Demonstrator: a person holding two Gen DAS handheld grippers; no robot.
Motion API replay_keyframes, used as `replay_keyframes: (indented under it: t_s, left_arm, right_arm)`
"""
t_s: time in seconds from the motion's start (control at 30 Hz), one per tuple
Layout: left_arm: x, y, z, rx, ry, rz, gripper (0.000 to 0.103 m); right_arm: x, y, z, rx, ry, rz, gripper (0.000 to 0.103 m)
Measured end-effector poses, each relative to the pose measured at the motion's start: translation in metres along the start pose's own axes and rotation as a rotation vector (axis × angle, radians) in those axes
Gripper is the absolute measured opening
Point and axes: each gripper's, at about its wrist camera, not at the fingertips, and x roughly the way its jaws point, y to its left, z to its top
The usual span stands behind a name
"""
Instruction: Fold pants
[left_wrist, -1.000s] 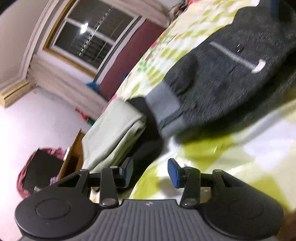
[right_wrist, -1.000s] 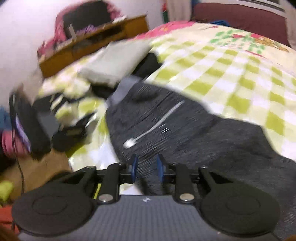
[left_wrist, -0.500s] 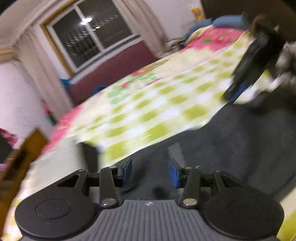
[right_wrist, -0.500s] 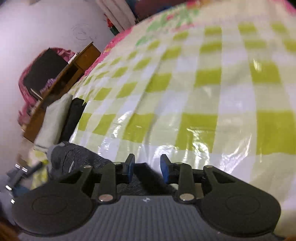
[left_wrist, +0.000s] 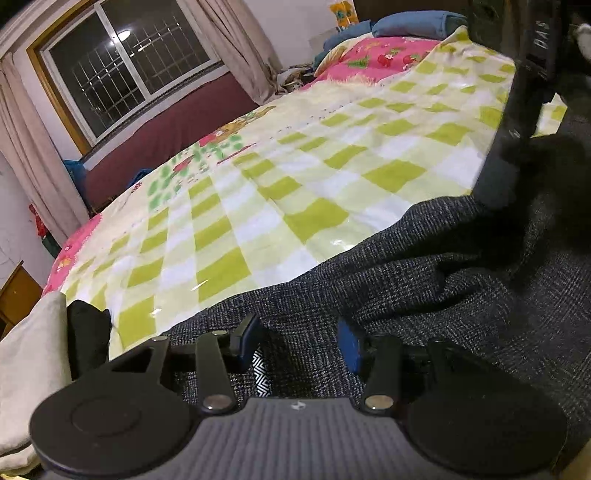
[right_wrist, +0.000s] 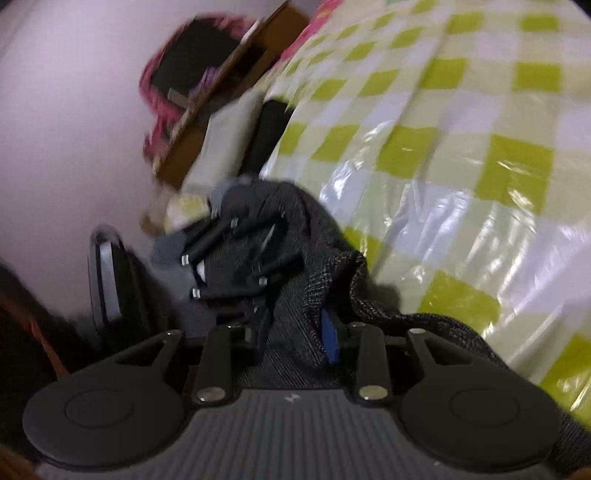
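Note:
The dark grey knit pants lie on the bed's near edge over a green-and-white checked cover. My left gripper is open, low over the pants, with fabric and a patterned label between its fingers. The right gripper's body shows at the upper right of the left wrist view, over the pants. In the right wrist view my right gripper is open with a raised fold of the pants between its fingers. The left gripper shows beyond it, blurred.
A folded pale cloth and a black garment lie at the bed's left corner. A wooden cabinet with a pink bag stands by the wall. Pillows lie at the far end, near the window.
Both grippers have swung down to the pants at the bed's near edge. The right gripper has opened wider around a fold. The left gripper stays open, now over fabric.

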Motion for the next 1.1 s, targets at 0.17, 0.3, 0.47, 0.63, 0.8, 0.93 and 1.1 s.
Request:
replay_keyframes:
  t_s: [0.17, 0.3, 0.47, 0.63, 0.8, 0.93, 1.1]
  left_arm:
    - [0.006, 0.003, -0.001, -0.016, 0.014, -0.008, 0.061]
    - [0.012, 0.005, 0.000, -0.044, 0.029, -0.014, 0.061]
    - [0.018, 0.000, -0.002, -0.073, 0.007, 0.046, 0.062]
    - [0.019, -0.016, -0.004, -0.023, -0.011, 0.127, 0.062]
    - [-0.002, -0.023, 0.007, 0.014, -0.001, 0.159, 0.062]
    - [-0.026, -0.050, 0.018, 0.040, -0.037, 0.090, 0.062]
    - [-0.023, -0.112, 0.015, 0.204, -0.002, 0.024, 0.058]
  right_arm:
    - [0.030, -0.002, 0.012, -0.026, 0.096, 0.036, 0.039]
    - [0.027, -0.027, 0.027, 0.118, -0.069, -0.014, 0.035]
    - [0.022, -0.076, 0.036, 0.334, -0.229, -0.062, 0.012]
    - [0.003, -0.048, 0.013, 0.225, -0.326, -0.167, 0.025]
    - [-0.081, -0.001, -0.069, 0.181, -0.530, -0.366, 0.027]
    - [-0.137, 0.004, -0.157, 0.315, -0.591, -0.588, 0.034]
    - [-0.212, -0.015, -0.264, 0.634, -0.790, -0.782, 0.008]
